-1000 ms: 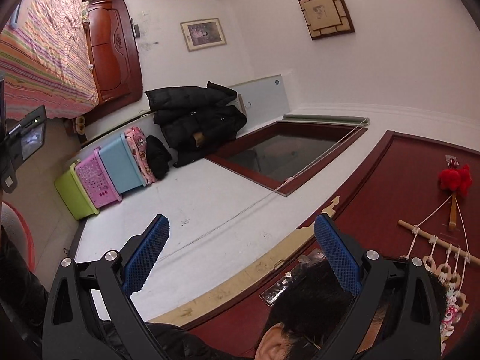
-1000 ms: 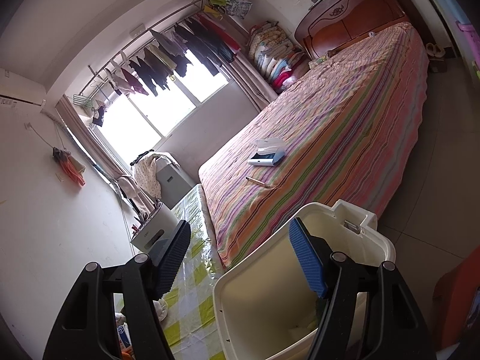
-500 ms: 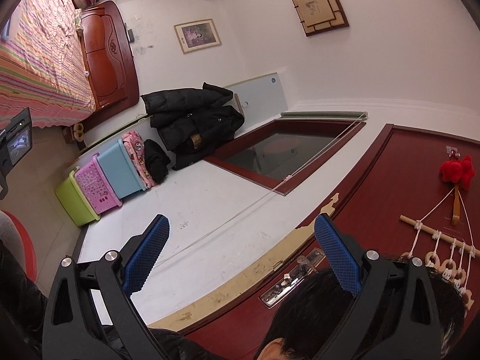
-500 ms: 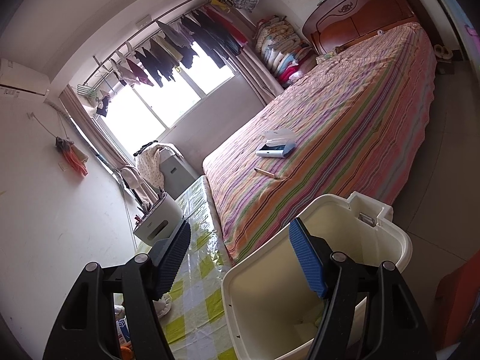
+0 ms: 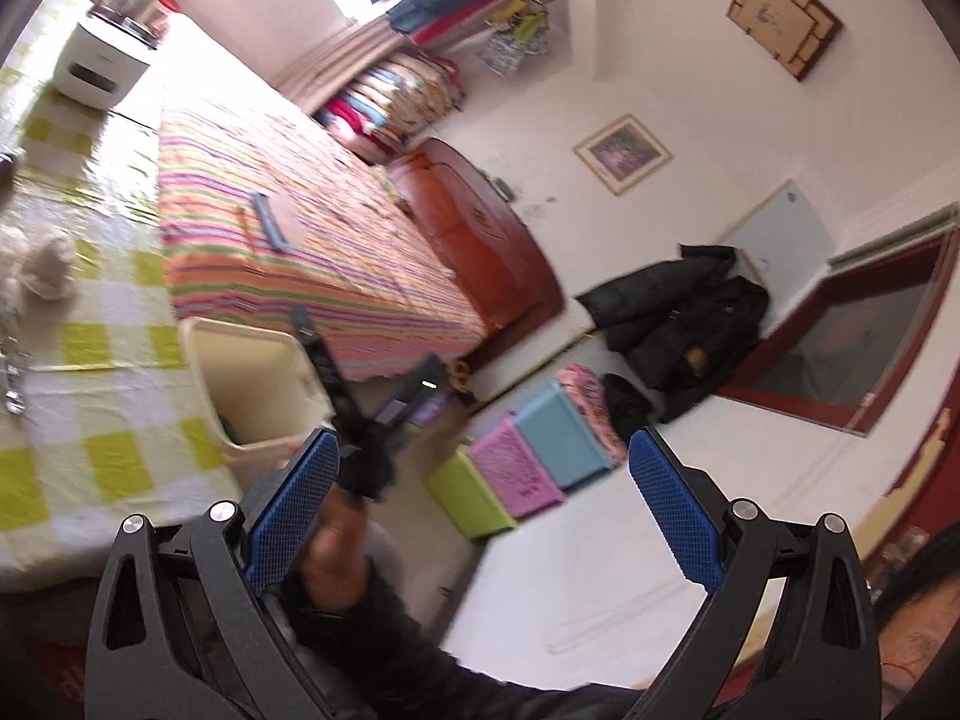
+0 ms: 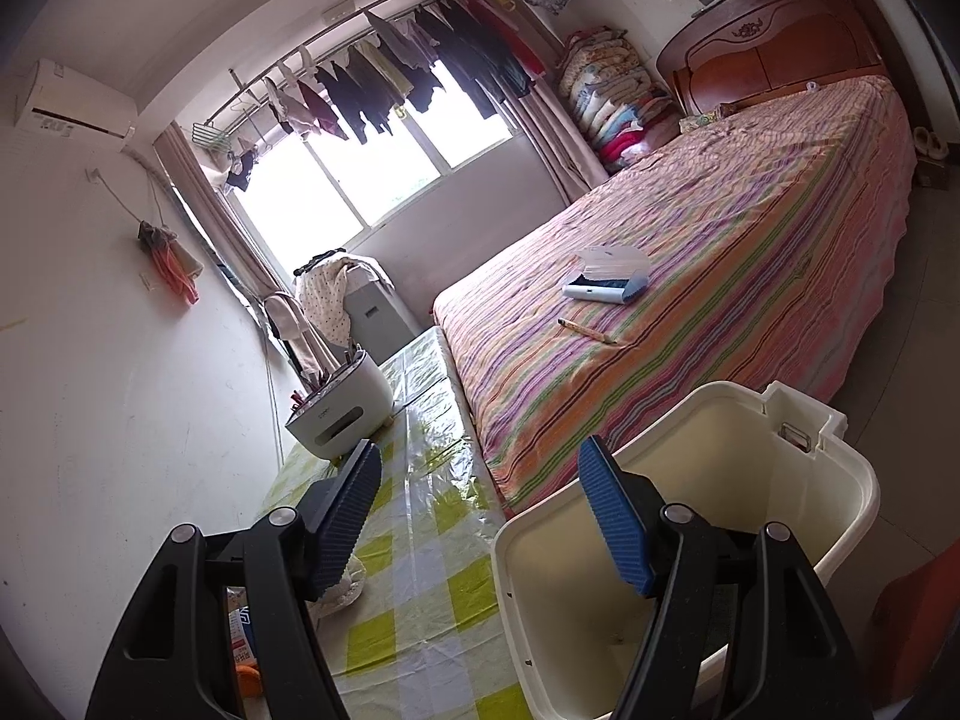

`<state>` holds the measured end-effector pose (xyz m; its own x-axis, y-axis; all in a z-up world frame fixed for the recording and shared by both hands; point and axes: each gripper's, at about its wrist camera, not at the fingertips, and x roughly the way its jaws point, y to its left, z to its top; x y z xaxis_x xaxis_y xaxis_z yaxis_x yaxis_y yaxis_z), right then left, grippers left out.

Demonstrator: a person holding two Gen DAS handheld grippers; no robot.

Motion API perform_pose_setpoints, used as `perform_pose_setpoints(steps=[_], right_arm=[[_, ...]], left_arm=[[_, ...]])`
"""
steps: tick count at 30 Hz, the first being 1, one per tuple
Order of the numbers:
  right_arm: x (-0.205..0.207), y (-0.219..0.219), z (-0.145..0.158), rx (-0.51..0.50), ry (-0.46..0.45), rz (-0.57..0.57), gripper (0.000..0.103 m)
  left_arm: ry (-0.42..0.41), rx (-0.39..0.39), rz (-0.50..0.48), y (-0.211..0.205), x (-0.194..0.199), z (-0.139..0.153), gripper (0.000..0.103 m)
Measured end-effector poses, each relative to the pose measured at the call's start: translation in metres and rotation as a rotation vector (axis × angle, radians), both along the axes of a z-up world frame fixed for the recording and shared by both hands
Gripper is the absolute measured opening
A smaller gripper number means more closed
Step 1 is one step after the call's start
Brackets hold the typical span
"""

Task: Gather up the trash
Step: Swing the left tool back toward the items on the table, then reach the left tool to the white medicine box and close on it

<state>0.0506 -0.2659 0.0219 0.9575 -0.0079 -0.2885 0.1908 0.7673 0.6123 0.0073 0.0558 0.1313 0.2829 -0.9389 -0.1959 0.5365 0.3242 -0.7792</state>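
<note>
Right wrist view shows the right gripper (image 6: 480, 510) with its blue ribbed pads apart and nothing between them; one finger hangs over the green-and-white checked plastic tablecloth (image 6: 420, 588), the other over the open mouth of the cream plastic trash bin (image 6: 840, 480), which stands between the table edge and the striped bed (image 6: 720, 300). I see something small and dark low inside the bin, but it is too unclear to name. The trash is on the table: a crumpled pale tissue (image 6: 345, 585) lies just beside the left finger, and a printed packet (image 6: 243, 639) is half hidden under the gripper body. In the left wrist view, which is blurred, the left gripper (image 5: 480, 498) is also spread wide and empty, pointing across the room a little below level, and a second crumpled tissue (image 5: 45, 264) lies on the cloth at the far left. To do this step well, I think the right hand should tilt down to the near tissue, bring one pad to each side of it and squeeze gently, because such soft paper slips easily; the bin is close, so the carry is short.
</note>
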Motion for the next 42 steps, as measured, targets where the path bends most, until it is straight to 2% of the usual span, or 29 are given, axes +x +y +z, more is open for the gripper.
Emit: perform_pose_setpoints(steps=[4, 6, 8, 10, 12, 14, 17, 22, 29, 32, 35, 42], right_arm=[[0.005, 0.009, 0.002, -0.019, 0.005, 0.023, 0.066], [0.007, 0.014, 0.003, -0.027, 0.006, 0.037, 0.066], [0.01, 0.019, 0.003, -0.037, 0.012, 0.053, 0.067], [0.014, 0.024, 0.004, -0.045, 0.02, 0.076, 0.066], [0.018, 0.031, 0.004, -0.052, 0.029, 0.1, 0.066], [0.022, 0.039, 0.005, -0.063, 0.032, 0.121, 0.066], [0.028, 0.052, 0.007, -0.082, 0.036, 0.149, 0.066], [0.035, 0.069, 0.008, -0.098, 0.046, 0.189, 0.066], [0.038, 0.08, 0.008, -0.118, 0.052, 0.21, 0.066], [0.039, 0.08, 0.007, -0.116, 0.057, 0.212, 0.066], [0.039, 0.08, 0.007, -0.108, 0.059, 0.213, 0.066], [0.041, 0.086, 0.006, -0.121, 0.067, 0.221, 0.066]], left_arm=[[-0.018, 0.176, 0.25, 0.06, 0.043, -0.025, 0.096], [-0.019, 0.266, 0.319, 0.085, 0.066, -0.036, 0.096], [0.021, 0.335, 0.337, 0.108, 0.088, -0.05, 0.096], [0.12, 0.354, 0.369, 0.128, 0.106, -0.064, 0.096], [0.187, 0.349, 0.336, 0.142, 0.12, -0.078, 0.096], [0.217, 0.354, 0.349, 0.152, 0.122, -0.086, 0.096], [0.216, 0.369, 0.374, 0.166, 0.122, -0.089, 0.096], [0.288, 0.351, 0.349, 0.181, 0.136, -0.1, 0.096], [0.424, 0.203, 0.32, 0.211, 0.156, -0.125, 0.096], [0.418, 0.193, 0.354, 0.224, 0.159, -0.128, 0.096], [0.438, 0.127, 0.32, 0.232, 0.163, -0.133, 0.096], [0.434, 0.075, 0.278, 0.23, 0.175, -0.136, 0.096]])
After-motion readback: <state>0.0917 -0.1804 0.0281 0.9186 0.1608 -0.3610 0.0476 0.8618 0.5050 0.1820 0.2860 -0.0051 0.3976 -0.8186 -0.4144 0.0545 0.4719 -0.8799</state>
